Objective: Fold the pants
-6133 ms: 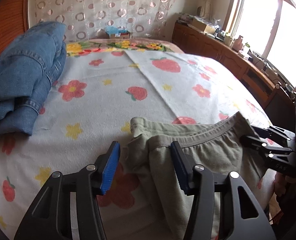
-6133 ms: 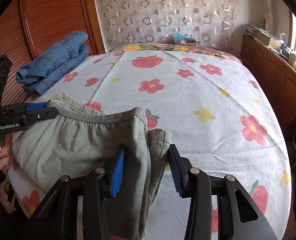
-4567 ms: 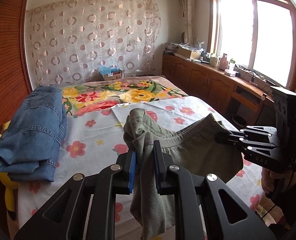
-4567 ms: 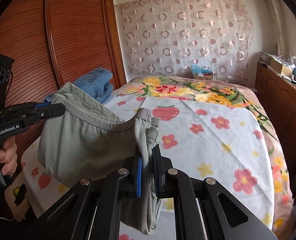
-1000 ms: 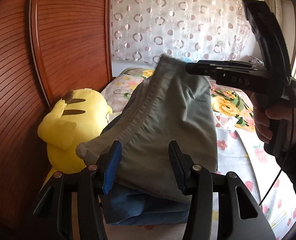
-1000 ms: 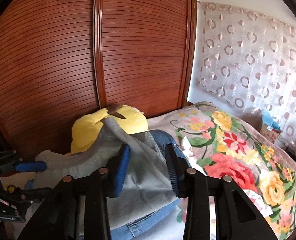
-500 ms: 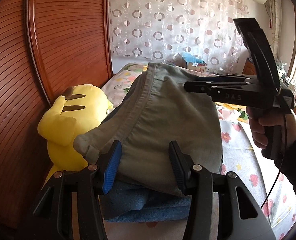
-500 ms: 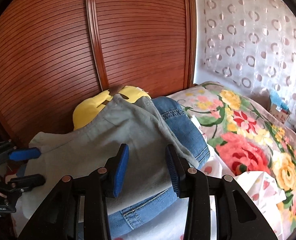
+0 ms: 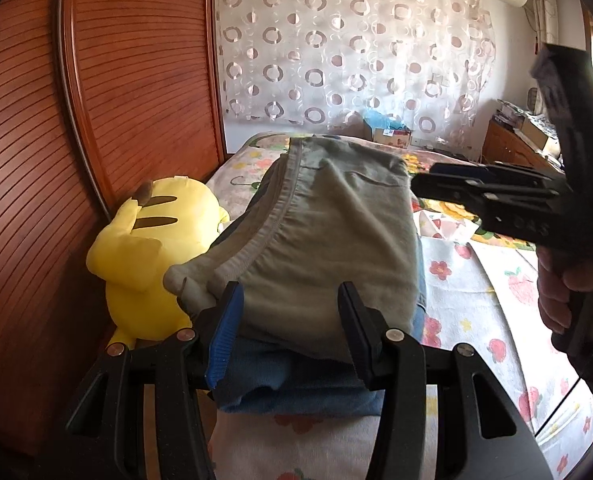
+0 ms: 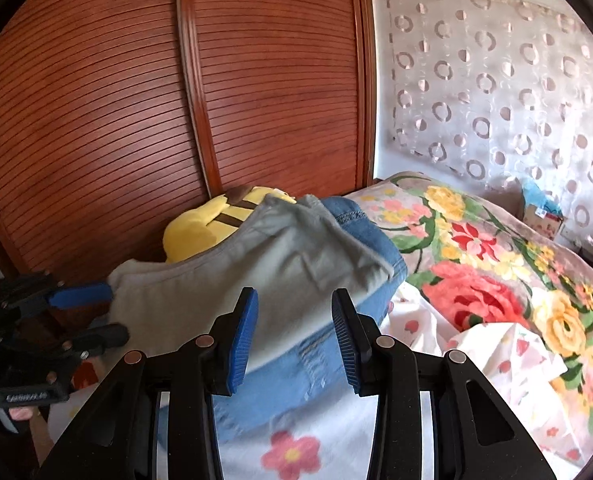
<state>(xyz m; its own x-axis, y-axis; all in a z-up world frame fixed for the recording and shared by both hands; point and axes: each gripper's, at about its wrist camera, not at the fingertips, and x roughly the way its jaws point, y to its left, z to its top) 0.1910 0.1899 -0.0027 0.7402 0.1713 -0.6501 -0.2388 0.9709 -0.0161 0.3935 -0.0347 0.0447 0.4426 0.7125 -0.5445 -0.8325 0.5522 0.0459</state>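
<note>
Folded pants (image 9: 328,236) atop jeans (image 10: 360,240), waistband leftward

Counted two folded garments: one grey-green pants (image 9: 328,240) and one pair of blue jeans (image 10: 360,240). Also one yellow plush toy (image 9: 148,248). Two grippers, left gripper (image 9: 288,332) and right gripper (image 10: 294,336).

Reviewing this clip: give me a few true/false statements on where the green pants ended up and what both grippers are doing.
1. The green pants lie on the folded jeans. True.
2. The left gripper is clamped on the pants. False: its jaws stand open with the pants lying between them, unpinched.
3. The right gripper is open. True.
4. The yellow plush sits on top of the pants. False: it sits beside the pile, against the wooden wardrobe.
5. The pants are spread flat across the bedspread. False: they are a folded bundle on the jeans.
</note>
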